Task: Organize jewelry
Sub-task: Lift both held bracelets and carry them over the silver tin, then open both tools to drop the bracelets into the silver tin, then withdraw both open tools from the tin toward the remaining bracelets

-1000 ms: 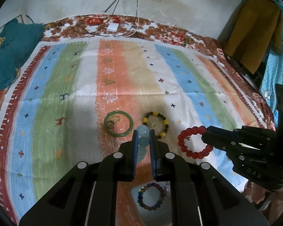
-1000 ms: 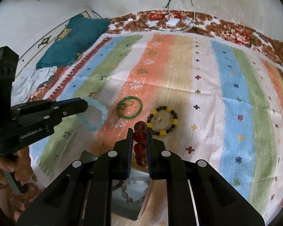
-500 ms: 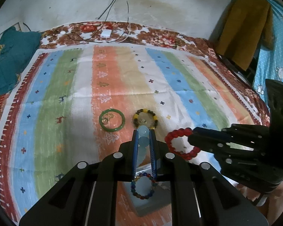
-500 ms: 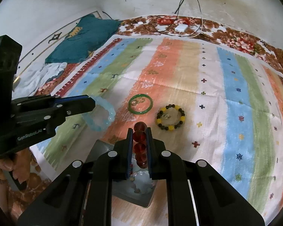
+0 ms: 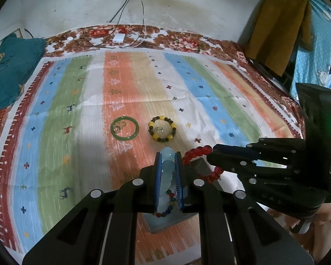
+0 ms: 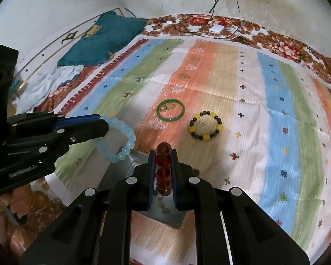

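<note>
Both bracelets now hang over the grey box [image 6: 119, 172]; the left gripper [image 5: 168, 154] pinches the pale blue bracelet [image 6: 121, 139], the right gripper [image 6: 163, 152] the red bracelet [image 5: 198, 152]. Each should centre before letting go.

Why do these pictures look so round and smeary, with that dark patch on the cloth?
Left wrist view: fisheye bending, black corners; a shadow darkens the striped cloth beside the green bangle. Right wrist view: motion blur streaks the cloth, while the right gripper stays sharp.

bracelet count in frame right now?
5 visible. Pale blue bracelet clamped in the left gripper; red bracelet in the right gripper; green bangle and yellow-and-dark bracelet on the cloth; multicolour one in the grey tray. The tray may hide more.
</note>
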Demonstrator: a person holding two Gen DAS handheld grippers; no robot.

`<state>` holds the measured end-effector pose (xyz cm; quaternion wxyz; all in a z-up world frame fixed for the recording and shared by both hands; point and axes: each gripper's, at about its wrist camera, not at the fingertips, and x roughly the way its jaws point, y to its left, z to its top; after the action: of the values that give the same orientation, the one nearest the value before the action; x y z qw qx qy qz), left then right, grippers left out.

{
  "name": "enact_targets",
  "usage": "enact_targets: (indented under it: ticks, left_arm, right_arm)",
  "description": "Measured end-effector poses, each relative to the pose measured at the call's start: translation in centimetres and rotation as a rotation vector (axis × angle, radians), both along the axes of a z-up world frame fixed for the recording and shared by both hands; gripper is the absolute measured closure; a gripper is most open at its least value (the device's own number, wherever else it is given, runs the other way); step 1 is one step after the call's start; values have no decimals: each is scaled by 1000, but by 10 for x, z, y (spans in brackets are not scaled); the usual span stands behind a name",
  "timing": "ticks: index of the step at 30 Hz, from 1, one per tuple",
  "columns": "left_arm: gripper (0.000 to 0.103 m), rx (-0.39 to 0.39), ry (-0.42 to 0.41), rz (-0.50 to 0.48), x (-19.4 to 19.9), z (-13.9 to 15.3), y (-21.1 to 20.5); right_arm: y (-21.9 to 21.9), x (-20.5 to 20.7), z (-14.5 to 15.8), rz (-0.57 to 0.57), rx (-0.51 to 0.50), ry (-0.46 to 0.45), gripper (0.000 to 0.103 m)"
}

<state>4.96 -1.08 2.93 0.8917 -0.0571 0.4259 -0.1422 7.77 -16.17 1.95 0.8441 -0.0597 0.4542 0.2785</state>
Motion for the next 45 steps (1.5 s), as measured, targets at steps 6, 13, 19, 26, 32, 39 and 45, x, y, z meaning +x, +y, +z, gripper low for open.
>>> enact_targets:
  ticks: [6, 13, 19, 26, 32, 39, 45]
  left_arm:
    - [92, -9, -1, -10, -12, 0, -2]
    - [92, -7, 5, -27, -23, -4, -6]
    - [81, -41, 53, -22, -18, -14, -2]
    - [49, -39, 54, 74, -11, -15, 21]
    - [31, -49, 74, 136, 0, -22, 37]
    - [17, -26, 112, 193, 20, -35, 50]
    - [8, 1, 121, 220, 38, -44, 56]
  right_arm:
    - [0, -8, -4, 11, -4, 14, 89]
    - [0, -14, -7, 27, 2, 29, 89]
    - [-1, -12, -14, 28, -2, 65, 82]
    - [-7, -6, -17, -13, -18, 59, 50]
    - [-13, 5, -21, -50, -27, 62, 38]
    - [-25, 29, -27, -128, -16, 79, 28]
    - [-28, 44, -26, -171, 12, 68, 26]
